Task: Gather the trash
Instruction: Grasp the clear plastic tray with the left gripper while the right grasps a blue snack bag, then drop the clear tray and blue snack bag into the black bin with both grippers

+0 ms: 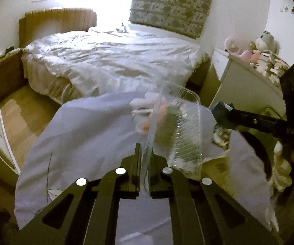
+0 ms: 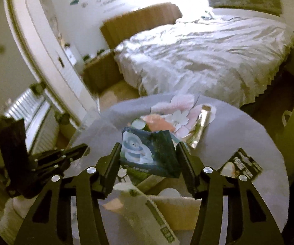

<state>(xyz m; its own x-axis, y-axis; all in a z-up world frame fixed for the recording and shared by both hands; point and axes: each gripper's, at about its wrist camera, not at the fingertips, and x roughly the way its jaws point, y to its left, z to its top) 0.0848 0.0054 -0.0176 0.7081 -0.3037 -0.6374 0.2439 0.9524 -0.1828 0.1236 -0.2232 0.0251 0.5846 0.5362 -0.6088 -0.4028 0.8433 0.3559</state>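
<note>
Left jaws: nearly together, the left gripper [image 1: 146,157] clamped on the near edge of a clear plastic tray [image 1: 177,122], which stands tilted up above the grey table cover [image 1: 81,138].
Right jaws: set apart, the right gripper [image 2: 148,155] carrying a dark blue wrapper [image 2: 149,153] between the fingers [image 2: 111,163]; both sides of the wrapper appear to touch the pads, so it is judged held.
Landmark: the cardboard box [image 2: 179,208], lying low in the right wrist view, directly below the wrapper.
Step in hand: judged to be dropping the wrapper into the box.
Method: keep the wrapper centred over the box opening before parting the fingers; release low, since light film drifts.
Tray handling: thin ribbed plastic flexes; hold it level with the box rim before letting go and avoid squeezing harder.
Box contents: a white carton [image 2: 147,214] leans across the opening, with pale scraps beside it; the rest is hidden.
Tray contents: cannot tell; colours seen through it may lie behind it.
Beyond the box: floral paper [image 2: 179,110] and a foil tube [image 2: 200,126] lie uncollected on the table cover.
Right of the box: a black packet [image 2: 240,163].
</note>
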